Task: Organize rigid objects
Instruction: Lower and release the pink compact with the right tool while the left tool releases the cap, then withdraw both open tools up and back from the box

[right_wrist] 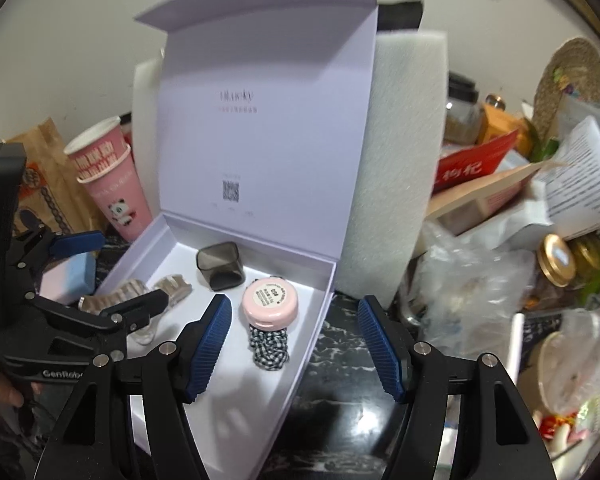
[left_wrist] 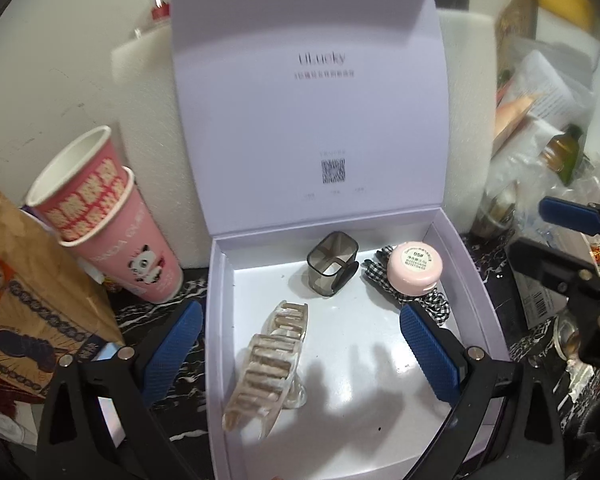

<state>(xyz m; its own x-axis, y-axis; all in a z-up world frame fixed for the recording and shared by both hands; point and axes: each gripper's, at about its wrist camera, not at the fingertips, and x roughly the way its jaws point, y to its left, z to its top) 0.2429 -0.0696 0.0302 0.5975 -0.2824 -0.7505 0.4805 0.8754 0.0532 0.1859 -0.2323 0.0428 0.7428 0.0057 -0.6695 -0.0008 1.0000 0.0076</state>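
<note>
A plain pale wall [right_wrist: 80, 40] rises behind a black counter [right_wrist: 340, 392] veined with white marble streaks. Against that wall leans a white foam sheet [right_wrist: 404, 160]. To the foam sheet's right, a round woven mat [right_wrist: 572, 76] stands against the wall above heaped clutter. Light falls bright and even, with soft shadows.

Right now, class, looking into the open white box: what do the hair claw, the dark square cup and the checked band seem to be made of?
Hair claw: probably clear glossy plastic; it is see-through with shiny teeth.
Dark square cup: likely smoky translucent plastic; the box floor shows through its walls.
Checked band: woven fabric, matt, with a black-and-white gingham pattern and soft folds.
Box: seemingly smooth matt card.
</note>
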